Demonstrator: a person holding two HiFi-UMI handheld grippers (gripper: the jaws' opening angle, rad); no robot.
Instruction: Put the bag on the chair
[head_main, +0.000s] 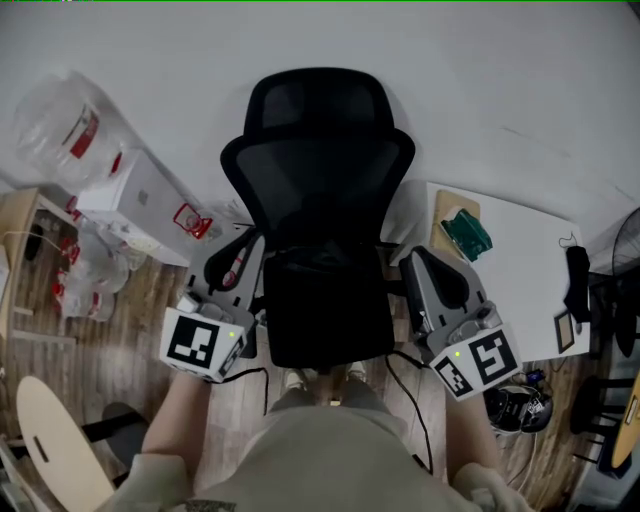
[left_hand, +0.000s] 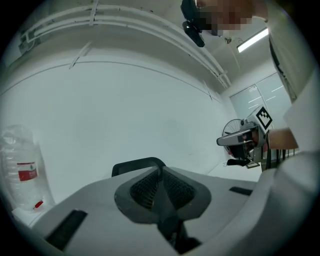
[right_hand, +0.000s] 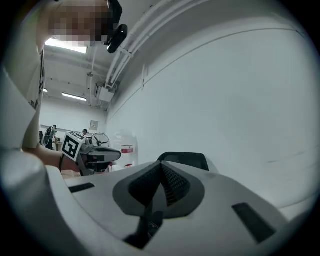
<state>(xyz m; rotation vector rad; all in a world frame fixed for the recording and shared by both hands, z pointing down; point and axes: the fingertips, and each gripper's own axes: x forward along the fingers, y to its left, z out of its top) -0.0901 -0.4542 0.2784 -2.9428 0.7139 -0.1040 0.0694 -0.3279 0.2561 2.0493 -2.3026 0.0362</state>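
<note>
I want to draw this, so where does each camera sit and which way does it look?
Head view: on the person's head, looking steeply down at the black chair; shows forearms, left claw and right claw.
Left gripper view: on the left claw, facing the white wall past its shut jaws; shows the person's sleeve.
Right gripper view: on the right claw, facing the same wall past its shut jaws; shows the person's shirt.
Shared: both gripper views catch the chair top and the other claw.

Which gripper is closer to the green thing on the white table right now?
Right. The right gripper sits at the edge of the white table, just left of the green thing; the left gripper is across the black chair, on its far side.
</note>
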